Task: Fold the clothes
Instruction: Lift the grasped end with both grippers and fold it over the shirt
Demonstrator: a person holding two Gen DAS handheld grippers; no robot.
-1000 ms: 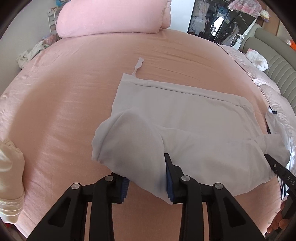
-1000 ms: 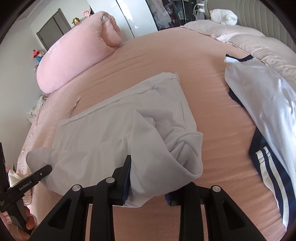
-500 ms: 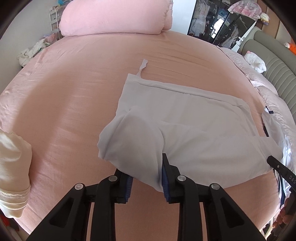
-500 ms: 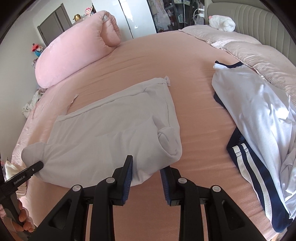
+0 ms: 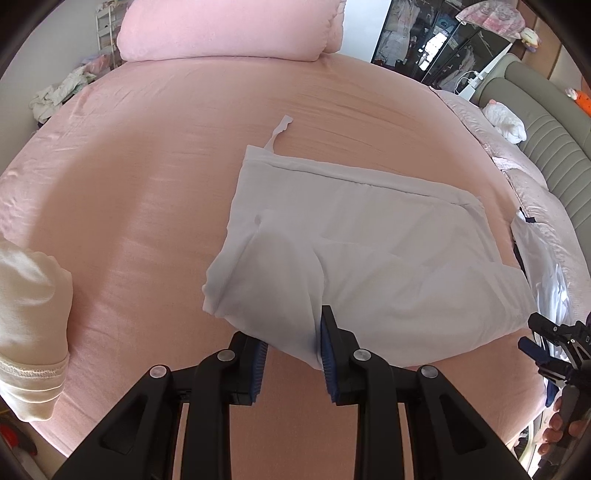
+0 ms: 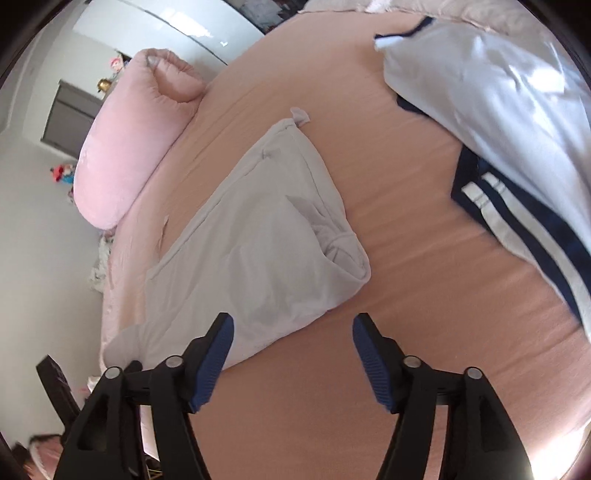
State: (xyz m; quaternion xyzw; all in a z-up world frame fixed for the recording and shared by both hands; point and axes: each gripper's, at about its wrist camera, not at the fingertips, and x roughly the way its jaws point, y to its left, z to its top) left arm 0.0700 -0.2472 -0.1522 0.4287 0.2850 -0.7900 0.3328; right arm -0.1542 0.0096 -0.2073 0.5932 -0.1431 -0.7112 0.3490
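A pale grey garment (image 5: 354, 243) lies folded on the pink bed (image 5: 147, 177), a drawstring end at its far corner. My left gripper (image 5: 291, 354) is shut on the garment's near left corner, with cloth bunched between the blue pads. In the right wrist view the same garment (image 6: 258, 236) lies ahead and to the left. My right gripper (image 6: 291, 358) is open and empty just above the sheet, its left finger (image 6: 214, 354) at the garment's near edge. The right gripper also shows at the right edge of the left wrist view (image 5: 554, 343).
A white and navy striped garment (image 6: 517, 155) lies at the right. A cream garment (image 5: 29, 317) sits at the bed's left edge. A large pink pillow (image 5: 229, 29) lies at the far side. A grey padded headboard (image 5: 546, 147) is on the right.
My right gripper has opened, let go of the garment's right corner and tilted away. The left gripper keeps its hold and has drawn back slightly, flattening the fold.
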